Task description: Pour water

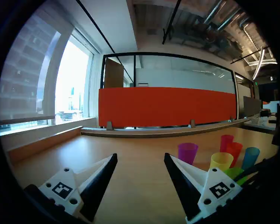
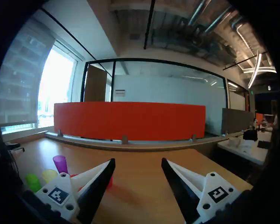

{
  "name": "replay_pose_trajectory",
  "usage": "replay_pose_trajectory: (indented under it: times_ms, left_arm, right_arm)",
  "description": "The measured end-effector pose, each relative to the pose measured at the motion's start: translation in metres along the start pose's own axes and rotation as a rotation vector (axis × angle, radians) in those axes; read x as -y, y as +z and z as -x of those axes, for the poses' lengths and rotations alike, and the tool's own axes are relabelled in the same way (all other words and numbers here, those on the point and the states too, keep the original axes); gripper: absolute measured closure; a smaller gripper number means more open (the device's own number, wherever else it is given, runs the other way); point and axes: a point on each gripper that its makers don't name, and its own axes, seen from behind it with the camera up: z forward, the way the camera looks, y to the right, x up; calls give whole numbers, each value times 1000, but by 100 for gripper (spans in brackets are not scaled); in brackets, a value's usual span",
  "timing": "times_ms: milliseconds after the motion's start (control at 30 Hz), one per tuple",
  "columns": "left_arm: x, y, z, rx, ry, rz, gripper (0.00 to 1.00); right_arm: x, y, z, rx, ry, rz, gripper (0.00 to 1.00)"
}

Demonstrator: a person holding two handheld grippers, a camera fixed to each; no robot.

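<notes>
Several coloured plastic cups stand upright on the wooden table [image 1: 140, 179]. In the left gripper view they cluster at the right: a purple cup [image 1: 187, 152], a pink cup [image 1: 226, 142], an orange-red cup [image 1: 234, 152], a yellow cup [image 1: 221, 161], a blue cup [image 1: 250, 156] and a green cup [image 1: 235, 172] partly behind my finger. My left gripper [image 1: 140, 156] is open with nothing between its fingers, left of the cups. In the right gripper view the purple cup [image 2: 60, 163], yellow cup [image 2: 49, 174] and green cup [image 2: 33, 182] sit at the far left. My right gripper [image 2: 138, 160] is open over bare table.
An orange partition [image 1: 166, 106] runs along the table's far edge, with a raised wooden ledge [image 1: 43, 140] under the window at the left. A red cup [image 2: 109, 182] peeks from behind my right gripper's left finger. Another desk [image 2: 248, 149] with clutter stands to the right.
</notes>
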Motion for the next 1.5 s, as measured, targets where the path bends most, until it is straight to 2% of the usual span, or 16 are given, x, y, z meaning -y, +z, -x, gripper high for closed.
replay_pose_trajectory:
  times_ms: [400,900,1200,1367,1500]
  left_arm:
    - [0,0,-1,1,1,0,7]
    - [0,-1,-1,1,1,0,7]
    - [0,-1,-1,2,1,0,7]
    - [0,-1,-1,1,1,0,7]
    - [0,-1,-1,2,1,0,7]
  right_arm:
    - [-11,-1,1,-41,-42,11,4]
    - [-1,18,22,-74,7,-22,5]
    - [4,21,38,-96,0,-24,1]
    - [2,23,49,-92,-7,-20,1]
    - [-2,25,65,-60,20,-12,1]
